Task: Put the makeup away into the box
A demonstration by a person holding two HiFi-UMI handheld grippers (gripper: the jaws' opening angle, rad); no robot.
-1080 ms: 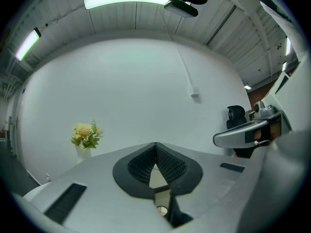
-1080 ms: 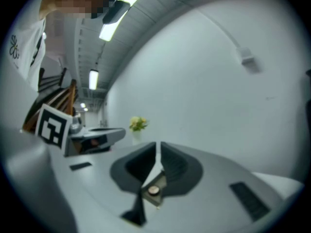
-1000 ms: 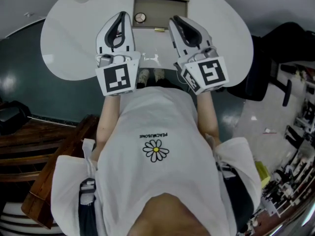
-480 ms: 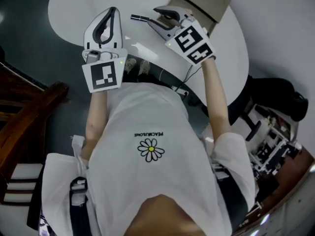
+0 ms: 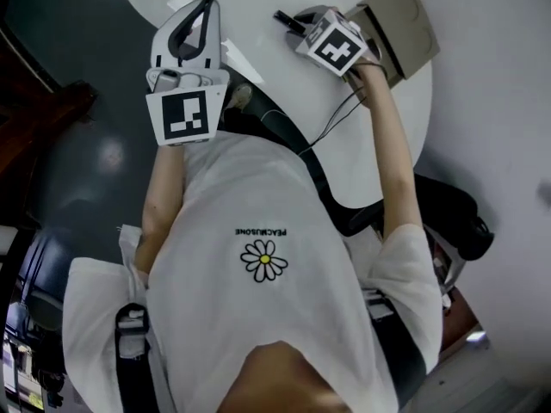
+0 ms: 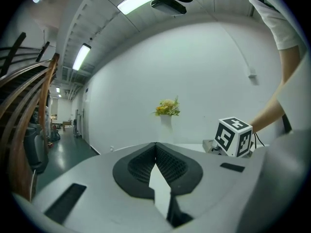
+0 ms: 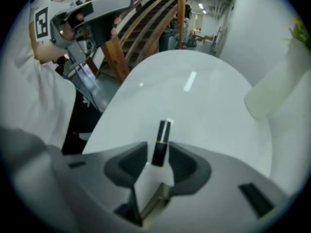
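Note:
A black lipstick (image 5: 287,21) (image 7: 161,141) lies on the white round table (image 5: 379,127). My right gripper (image 5: 300,22) (image 7: 156,165) points steeply down at it. Its jaws have just opened and stand open, with the near end of the lipstick between them. The tan box (image 5: 403,17) sits open just right of that gripper. My left gripper (image 5: 205,5) (image 6: 155,147) hovers near the table's left edge, pointing almost level. It is shut, tips touching, with nothing in it. The right gripper's marker cube (image 6: 234,136) shows in the left gripper view.
A white vase (image 7: 272,89) with yellow flowers (image 6: 167,107) stands at the far side of the table. A wooden stair (image 7: 146,18) rises beyond the table's left. A black chair (image 5: 448,209) sits behind me at the right.
The right gripper has swung forward, tipped down onto the table and opened over the lipstick. The left gripper has shifted towards the table's left side. The head view has turned.

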